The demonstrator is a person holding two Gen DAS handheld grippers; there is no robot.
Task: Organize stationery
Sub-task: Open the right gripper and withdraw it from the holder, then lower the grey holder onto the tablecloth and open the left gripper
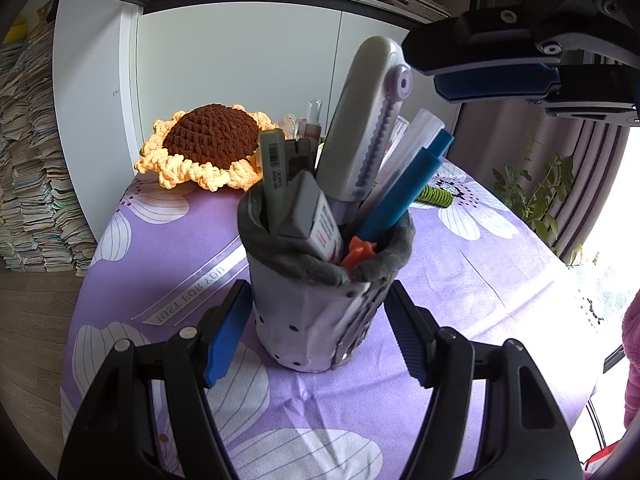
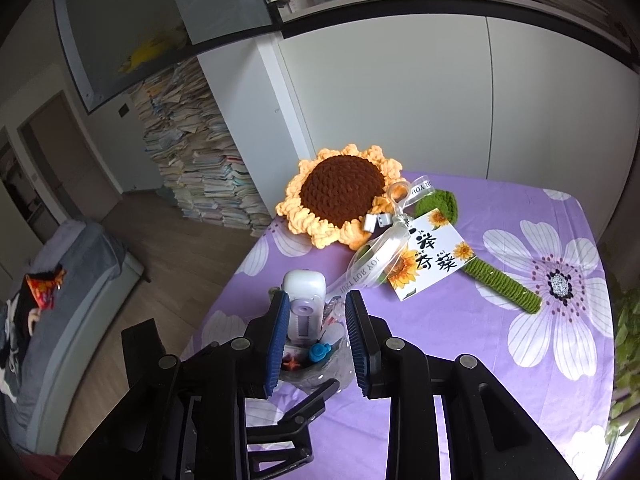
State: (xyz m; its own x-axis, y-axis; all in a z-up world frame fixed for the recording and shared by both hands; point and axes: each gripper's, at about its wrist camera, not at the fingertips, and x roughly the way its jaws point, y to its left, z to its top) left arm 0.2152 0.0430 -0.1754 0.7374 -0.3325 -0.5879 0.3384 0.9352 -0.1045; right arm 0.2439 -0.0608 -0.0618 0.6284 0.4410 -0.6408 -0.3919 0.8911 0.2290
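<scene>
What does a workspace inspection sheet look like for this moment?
Surface: table under purple floral cloth.
Job's things: pen holder upright, stuffed with blue pens, a correction tape and an eraser.
Clutter: crochet sunflower with card and ribbon.
Grippers: left gripper shut on the pen holder; right gripper open above the holder's contents.
Cables: nothing seen.
Surroundings: white cabinets, paper stack, plant.

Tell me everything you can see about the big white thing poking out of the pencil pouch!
The correction tape dispenser looks like smooth white-grey plastic, with a lilac round hub and a toothed edge. It stands tilted, its lower end inside the grey fabric pencil pouch, leaning among pens. It is the tallest thing there. The right gripper hovers above it, not gripping.
</scene>
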